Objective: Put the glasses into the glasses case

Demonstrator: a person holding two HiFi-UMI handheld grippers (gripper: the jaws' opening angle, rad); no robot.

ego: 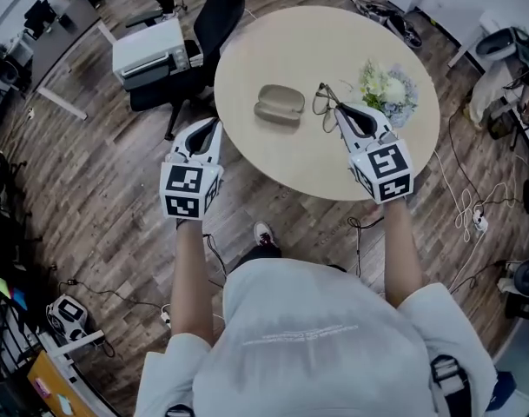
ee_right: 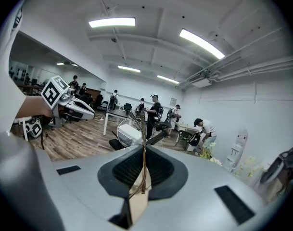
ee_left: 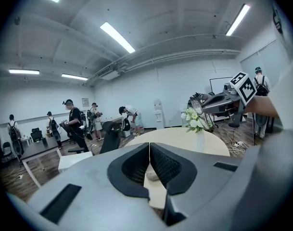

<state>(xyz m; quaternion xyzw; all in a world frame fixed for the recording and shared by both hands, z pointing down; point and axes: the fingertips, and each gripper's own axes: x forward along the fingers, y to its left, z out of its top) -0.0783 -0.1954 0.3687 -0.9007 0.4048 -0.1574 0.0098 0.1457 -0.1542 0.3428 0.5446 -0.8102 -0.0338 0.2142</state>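
A thin-wire pair of glasses [ego: 324,102] hangs above the round beige table [ego: 273,159], held by one temple arm in my right gripper [ego: 341,111], which is shut on it. In the right gripper view the glasses [ee_right: 128,129] stick up between the pinched jaws. The closed grey glasses case [ego: 280,104] lies on the table left of the glasses. My left gripper [ego: 214,125] hovers at the table's left edge, jaws shut with nothing between them; the case [ee_left: 152,176] shows just behind its pads [ee_left: 163,166].
A bunch of white and blue flowers [ego: 387,89] stands on the table right of the glasses. A black office chair [ego: 214,24] and a white box [ego: 151,52] stand left of the table. Cables [ego: 466,207] lie on the wooden floor at right.
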